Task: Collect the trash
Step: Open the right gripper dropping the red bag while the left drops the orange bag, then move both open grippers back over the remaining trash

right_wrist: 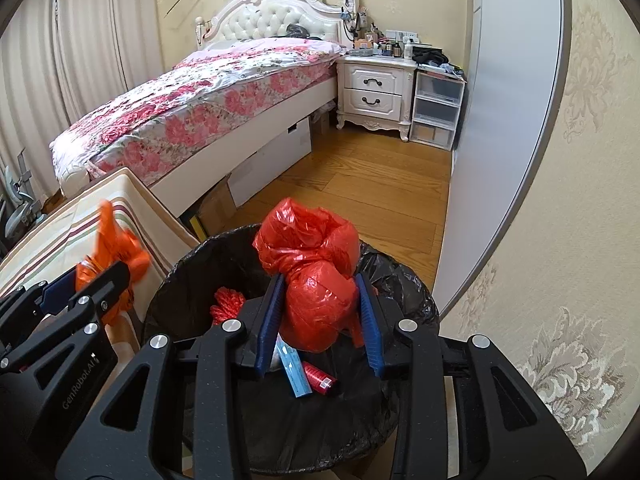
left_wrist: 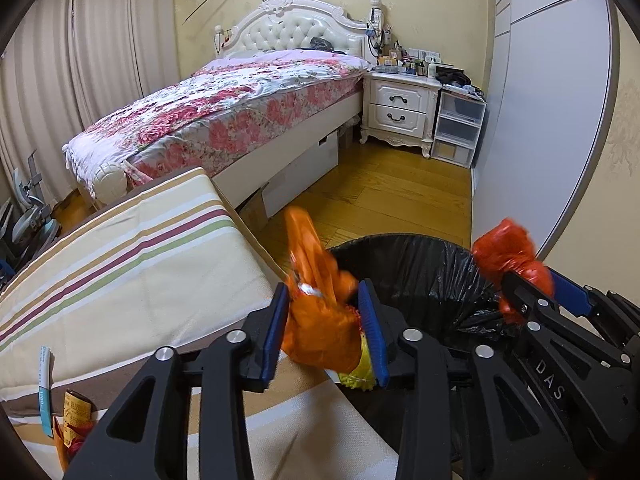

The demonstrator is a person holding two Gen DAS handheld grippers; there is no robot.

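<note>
We hold our left gripper (left_wrist: 328, 332) level, its jaws clamped on something between the blue pads. Just beside it our right gripper (right_wrist: 320, 316) is angled downward, jaws likewise closed on a load.

Ahead of me a bed (left_wrist: 224, 108) wears a pink floral cover (tufted white headboard (left_wrist: 296, 32) behind). Beside it stands a white nightstand (left_wrist: 398, 108), then clear plastic drawers (left_wrist: 458, 128) against the wardrobe (left_wrist: 540, 120).
</note>
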